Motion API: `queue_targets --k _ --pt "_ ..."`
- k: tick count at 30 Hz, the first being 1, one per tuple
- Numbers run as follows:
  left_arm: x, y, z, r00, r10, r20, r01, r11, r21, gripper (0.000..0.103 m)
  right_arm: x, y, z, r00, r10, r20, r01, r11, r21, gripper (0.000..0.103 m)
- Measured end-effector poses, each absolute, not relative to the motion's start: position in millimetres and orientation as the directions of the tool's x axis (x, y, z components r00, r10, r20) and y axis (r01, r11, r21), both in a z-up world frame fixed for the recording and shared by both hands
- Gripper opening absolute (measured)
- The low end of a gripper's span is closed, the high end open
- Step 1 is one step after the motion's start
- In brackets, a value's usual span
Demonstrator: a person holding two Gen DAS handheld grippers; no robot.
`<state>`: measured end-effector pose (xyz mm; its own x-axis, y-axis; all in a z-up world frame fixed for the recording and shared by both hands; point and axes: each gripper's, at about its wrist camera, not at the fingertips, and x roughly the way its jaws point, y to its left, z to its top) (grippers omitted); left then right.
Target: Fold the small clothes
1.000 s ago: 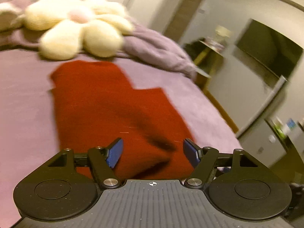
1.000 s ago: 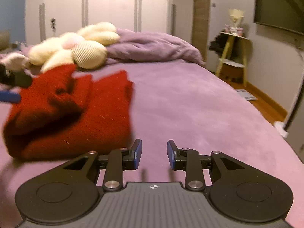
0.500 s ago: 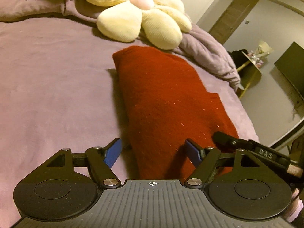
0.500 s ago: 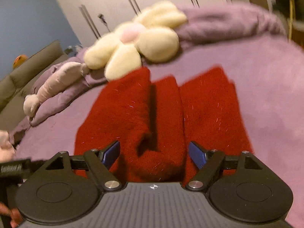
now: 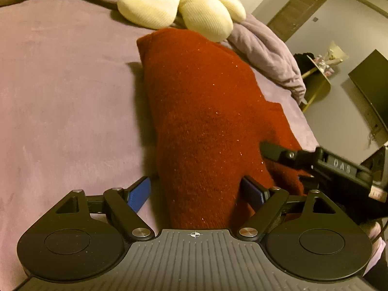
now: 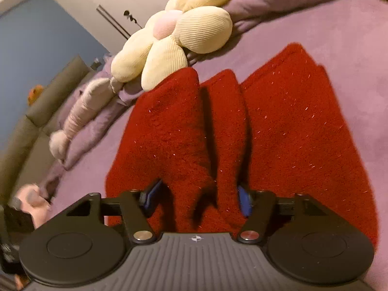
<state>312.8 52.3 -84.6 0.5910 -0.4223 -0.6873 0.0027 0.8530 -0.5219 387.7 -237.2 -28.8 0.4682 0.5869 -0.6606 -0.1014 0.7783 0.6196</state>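
Observation:
A red knitted garment lies folded in long ridges on the purple bed. My left gripper is open, its blue fingers astride the near end of the left ridge. My right gripper is open too, its fingers astride the near ends of two raised folds of the garment. The right gripper's black finger shows at the right of the left wrist view, resting on the garment's right part.
A cream flower-shaped pillow lies just behind the garment, also in the left wrist view. A crumpled purple blanket is at the back right. A pink plush lies at the left. The bed's right edge, a yellow stand and a TV are beyond.
Both grippers have come down closer over the garment's near edge and now straddle its folds. The right gripper swung left from bare bed onto the garment and opened wider.

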Motion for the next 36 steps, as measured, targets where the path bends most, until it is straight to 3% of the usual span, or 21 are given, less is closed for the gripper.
queue_targets --k 1,4,8,11,15,18,21,25,29,33,36 --pt "311 50 -83 0.590 -0.418 -0.691 0.010 0.859 -0.512 0.087 389 -236 -29 0.465 0.593 -0.658 -0.093 0.772 0.629 0.063" --pt "293 41 -70 0.616 -0.380 -0.690 0.050 0.893 -0.447 0.085 386 -227 -20 0.497 0.562 -0.661 -0.134 0.802 0.582 0.030" --pt "263 10 -61 0.642 -0.331 -0.692 0.169 0.941 -0.293 0.086 362 -207 16 0.642 0.412 -0.646 -0.244 0.909 0.337 0.024" --pt "265 -4 -69 0.619 -0.271 -0.737 0.158 0.962 -0.221 0.084 339 -207 45 0.737 0.358 -0.573 -0.255 0.933 0.255 0.023" --pt "278 3 -78 0.582 -0.263 -0.769 0.059 0.957 -0.283 0.086 318 -223 58 0.814 0.234 -0.531 -0.188 0.972 0.139 0.023" --pt "283 4 -84 0.547 -0.294 -0.784 0.038 0.944 -0.327 0.086 319 -253 37 0.785 0.173 -0.595 -0.085 0.981 0.173 0.023" --pt "283 0 -89 0.526 -0.316 -0.790 0.047 0.938 -0.343 0.088 322 -266 1 0.736 0.074 -0.673 -0.030 0.997 0.078 0.024" --pt "282 1 -87 0.520 -0.313 -0.794 0.057 0.941 -0.334 0.087 328 -286 -14 0.709 0.133 -0.693 -0.005 0.983 0.184 0.029" --pt "282 3 -86 0.514 -0.325 -0.794 0.044 0.935 -0.353 0.087 325 -291 4 0.707 0.121 -0.696 -0.008 0.987 0.163 0.045" --pt "283 -3 -89 0.515 -0.321 -0.795 0.046 0.936 -0.348 0.087 315 -284 30 0.779 0.070 -0.623 0.027 0.989 0.145 0.045" --pt "282 -3 -88 0.519 -0.320 -0.793 0.041 0.936 -0.351 0.087 315 -265 39 0.811 0.087 -0.579 -0.045 0.995 0.086 0.041"
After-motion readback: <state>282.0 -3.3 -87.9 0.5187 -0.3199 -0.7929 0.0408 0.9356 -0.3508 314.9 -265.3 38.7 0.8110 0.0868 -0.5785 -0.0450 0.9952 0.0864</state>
